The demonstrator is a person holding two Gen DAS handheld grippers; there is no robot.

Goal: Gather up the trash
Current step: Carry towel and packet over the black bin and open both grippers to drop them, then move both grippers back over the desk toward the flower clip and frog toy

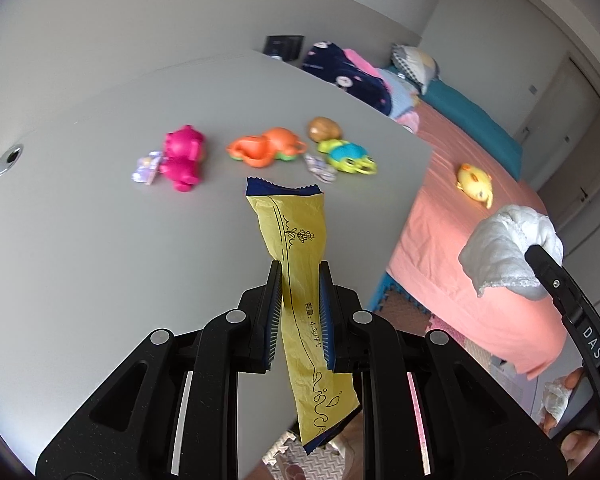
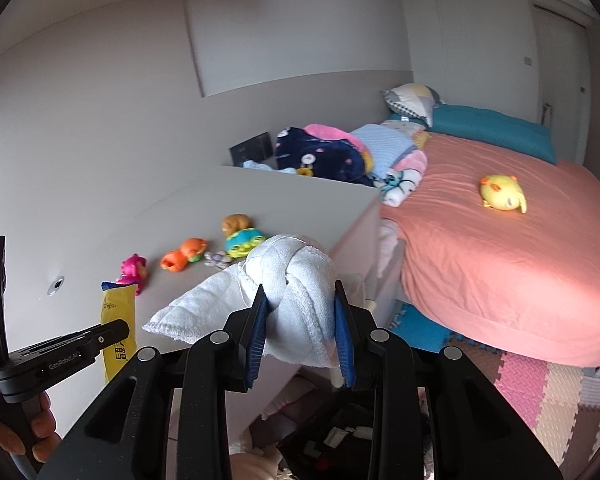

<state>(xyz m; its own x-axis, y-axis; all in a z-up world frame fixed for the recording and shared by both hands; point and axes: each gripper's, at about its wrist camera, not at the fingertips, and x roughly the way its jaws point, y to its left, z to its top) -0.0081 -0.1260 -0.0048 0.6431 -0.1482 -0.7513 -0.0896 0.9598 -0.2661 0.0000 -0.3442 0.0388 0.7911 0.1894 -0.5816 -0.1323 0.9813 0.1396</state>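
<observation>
Both claws tilted downward, loaded

Toys on a desk beside a bed, two held items in front.
On the desk [image 1: 100, 240], toys [image 1: 266, 146] lie in a row behind the wrapper [image 1: 296, 248]; right of the desk stands the bed [image 2: 520, 260], bearing a plush toy [image 2: 502, 198]; the cloth bundle [image 2: 296, 276] hangs before the desk edge.

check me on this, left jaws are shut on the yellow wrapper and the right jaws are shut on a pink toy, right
Not quite. The left gripper is shut on the yellow wrapper, but the right gripper holds a balled white cloth, as the right wrist view shows.
</observation>
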